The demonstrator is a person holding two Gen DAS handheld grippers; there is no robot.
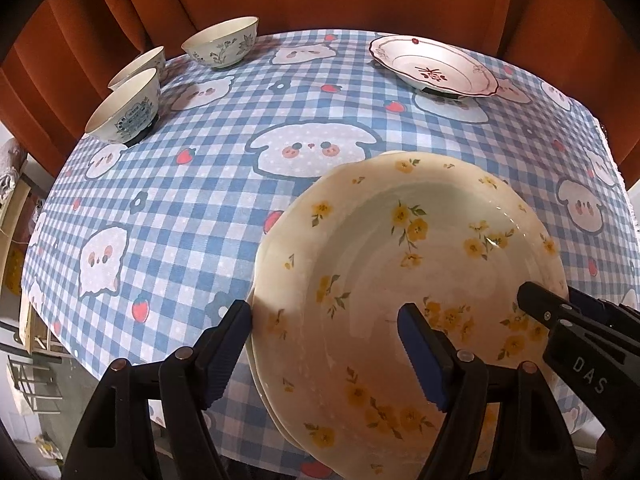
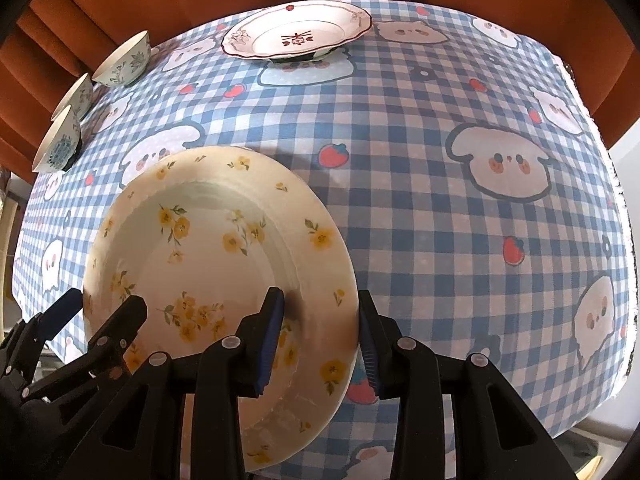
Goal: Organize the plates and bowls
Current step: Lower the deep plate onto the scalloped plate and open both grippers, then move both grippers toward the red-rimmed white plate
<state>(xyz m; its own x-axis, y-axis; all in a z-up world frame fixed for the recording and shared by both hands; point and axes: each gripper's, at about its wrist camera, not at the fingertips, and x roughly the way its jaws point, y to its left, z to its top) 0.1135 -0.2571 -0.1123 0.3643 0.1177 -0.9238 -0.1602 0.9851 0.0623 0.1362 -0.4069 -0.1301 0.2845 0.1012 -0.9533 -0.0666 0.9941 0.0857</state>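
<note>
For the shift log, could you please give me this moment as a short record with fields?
surface: table with blue gingham cartoon tablecloth
held item: yellow-flower plate, apparently the top of a stack of two
left gripper: fingers straddle the plate's left rim, one outside, one inside
right gripper: fingers straddle the plate's right rim
contact: cannot tell whether either gripper is clamped
far side: red-trimmed plate
far left: three blue-patterned bowls, upright, unstacked
</note>
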